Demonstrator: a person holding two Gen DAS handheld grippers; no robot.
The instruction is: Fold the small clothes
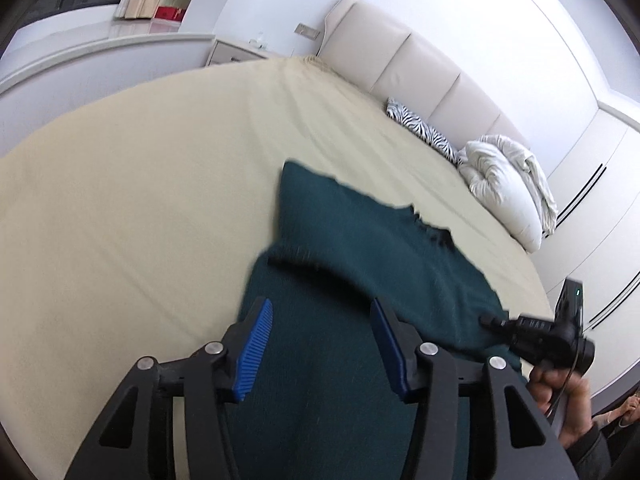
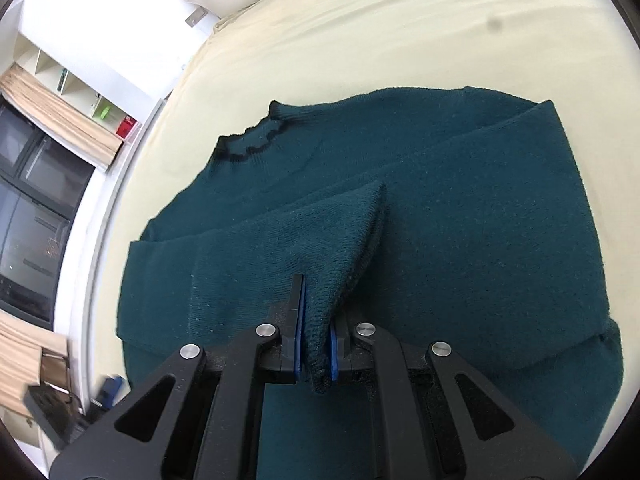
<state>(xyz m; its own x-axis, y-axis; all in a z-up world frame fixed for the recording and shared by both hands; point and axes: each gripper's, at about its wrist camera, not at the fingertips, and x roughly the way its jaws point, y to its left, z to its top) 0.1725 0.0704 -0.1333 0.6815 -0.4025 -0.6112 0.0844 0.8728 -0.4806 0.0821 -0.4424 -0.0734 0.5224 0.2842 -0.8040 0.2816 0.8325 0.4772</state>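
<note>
While the dark teal knitted sweater (image 2: 460,208) lies spread on the bed, a fold of its cuff or sleeve end is pinched between the blue pads of the right hand-held gripper (image 2: 316,336), whose jaws are closed tight on the knit. That gripper sits low over the garment, pointing toward the black-trimmed neckline (image 2: 252,142). From the left wrist view, the left hand-held gripper (image 1: 320,344) hovers above the sweater with its blue-padded jaws spread wide apart, gripping nothing; the right one shows at the lower right edge, held in a bare hand (image 1: 560,392). The sweater rests on a pale cream bedsheet (image 1: 140,208) that covers the whole mattress. Farther off, a zebra-striped pillow (image 1: 424,130) and a bunched white duvet (image 1: 508,184) lie against the cream padded headboard (image 1: 400,56). White wardrobe doors (image 1: 592,208) stand beyond the bed, and beige curtains (image 2: 52,116) hang by a dark window (image 2: 28,216).
</note>
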